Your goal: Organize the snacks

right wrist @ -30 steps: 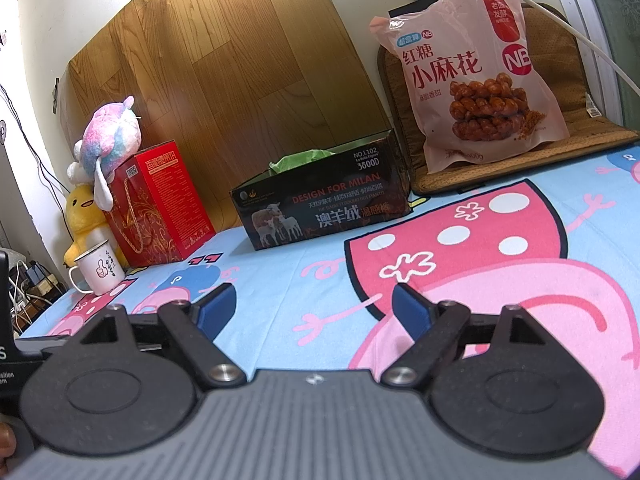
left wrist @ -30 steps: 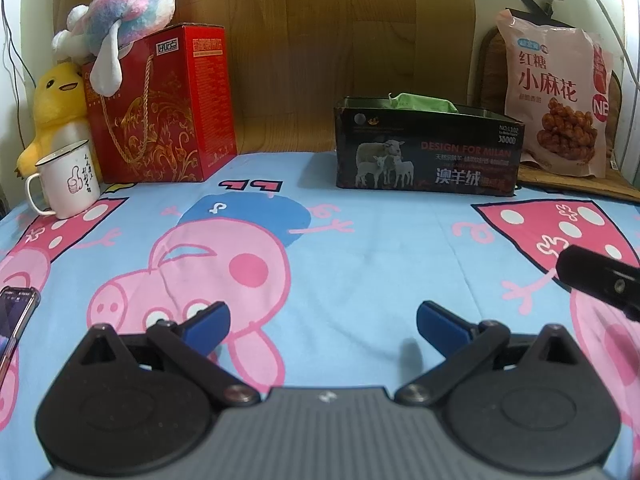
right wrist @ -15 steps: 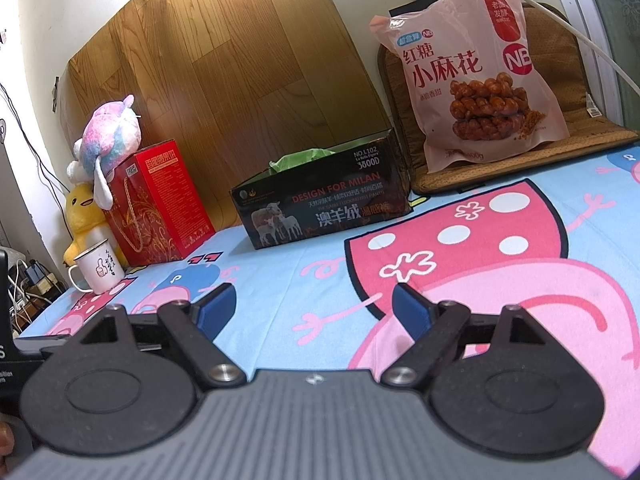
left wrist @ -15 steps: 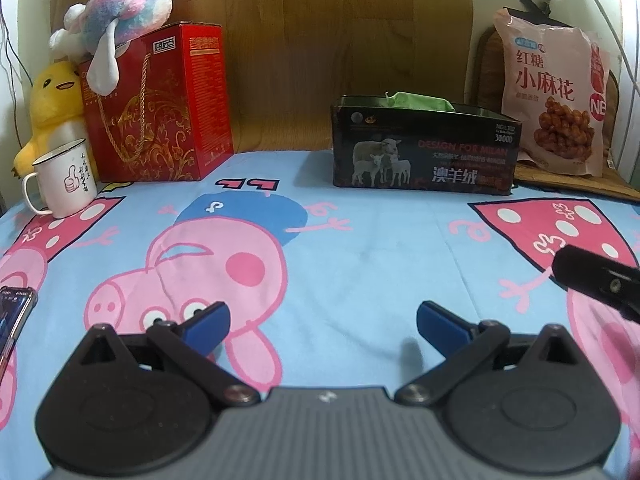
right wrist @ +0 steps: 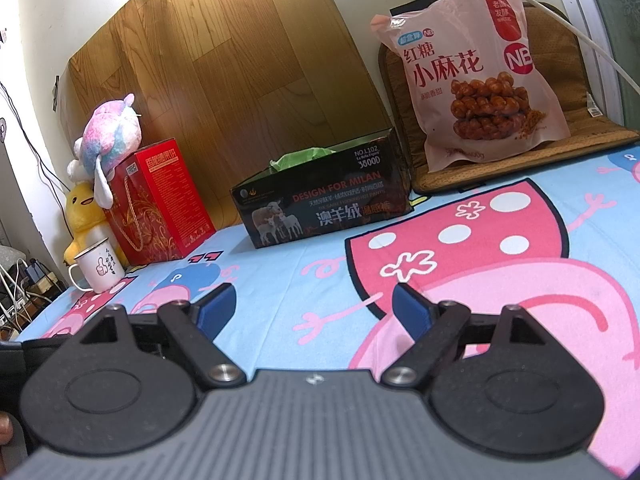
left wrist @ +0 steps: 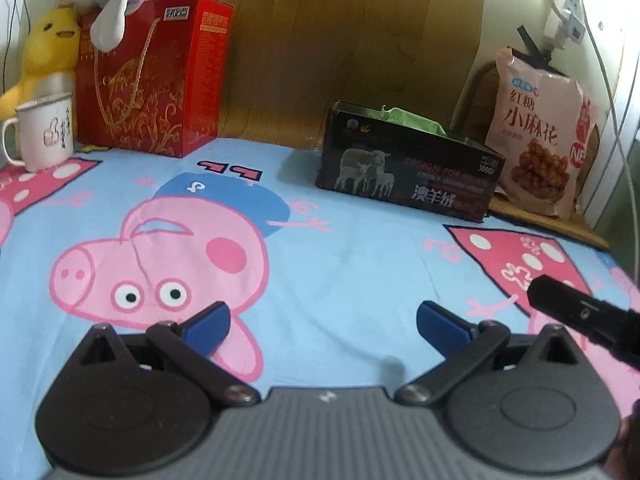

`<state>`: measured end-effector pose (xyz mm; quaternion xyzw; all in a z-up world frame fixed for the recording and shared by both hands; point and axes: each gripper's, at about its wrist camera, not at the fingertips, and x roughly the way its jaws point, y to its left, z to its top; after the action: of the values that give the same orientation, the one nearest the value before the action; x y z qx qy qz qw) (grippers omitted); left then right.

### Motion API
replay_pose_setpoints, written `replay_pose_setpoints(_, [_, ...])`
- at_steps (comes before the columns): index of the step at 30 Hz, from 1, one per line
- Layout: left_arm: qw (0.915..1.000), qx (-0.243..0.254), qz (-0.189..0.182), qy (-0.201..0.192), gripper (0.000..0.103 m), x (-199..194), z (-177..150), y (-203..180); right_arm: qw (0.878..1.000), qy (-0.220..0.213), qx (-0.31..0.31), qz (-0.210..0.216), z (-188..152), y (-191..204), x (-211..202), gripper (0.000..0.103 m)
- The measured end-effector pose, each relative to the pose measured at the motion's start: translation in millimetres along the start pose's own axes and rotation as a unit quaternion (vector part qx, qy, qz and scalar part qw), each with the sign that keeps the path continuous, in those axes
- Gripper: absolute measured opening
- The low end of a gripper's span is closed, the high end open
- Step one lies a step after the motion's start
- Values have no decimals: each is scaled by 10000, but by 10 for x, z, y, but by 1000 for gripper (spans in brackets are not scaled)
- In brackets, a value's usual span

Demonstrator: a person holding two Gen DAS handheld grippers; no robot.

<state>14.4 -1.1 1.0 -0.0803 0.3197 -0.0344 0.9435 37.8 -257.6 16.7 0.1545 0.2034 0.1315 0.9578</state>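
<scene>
The left gripper (left wrist: 322,316) had swung left and tilted since a second before, its tongs wide and empty. The pink snack bag (right wrist: 476,80) stayed propped at one o'clock, right of the black box (right wrist: 320,196). The right gripper (right wrist: 313,306) held still, wide, empty: an approach, probably.

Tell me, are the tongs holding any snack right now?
No. Both the left tongs and the right tongs are open with nothing between them. The snack bag leans at the back, untouched.

Wood-grain panel (right wrist: 248,64) against pale wall (right wrist: 40,40), cartoon-print bedsheet (left wrist: 360,272)
</scene>
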Motion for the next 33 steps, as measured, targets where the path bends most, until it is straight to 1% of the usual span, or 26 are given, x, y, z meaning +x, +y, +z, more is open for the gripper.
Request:
replay_pose_setpoints(7, [9991,210,375,-56,103,0,-12,-80,10000,1,-1,1,0,-1,2,87])
replay_pose_setpoints(13, [9978,362,549,-128,103,-16,-18,-133,10000,2,1,2,3,-1,1,87])
replay_pose_setpoints(16, [9975,424,536,-204,103,-39,-22,-150,10000,2,1,2,4,0,0,87])
replay_pose_setpoints(19, [9979,371,489,-226,103,-45,-17,-128,10000,2,2,2,3,2,-1,87])
replay_pose_setpoints(23, [9989,203,398,-110,103,-8,6,-69,10000,2,3,2,1,6,-2,87])
replay_pose_setpoints(26, [9995,21,278,-124,103,-14,4,-13,10000,2,5,0,6,0,-3,87])
replay_pose_setpoints(30, [9992,70,381,-110,103,-7,7,-40,10000,3,3,1,5,-1,-3,87])
replay_pose_setpoints(33, [9981,174,569,-169,103,-21,1,-86,10000,2,4,4,5,-2,-3,87])
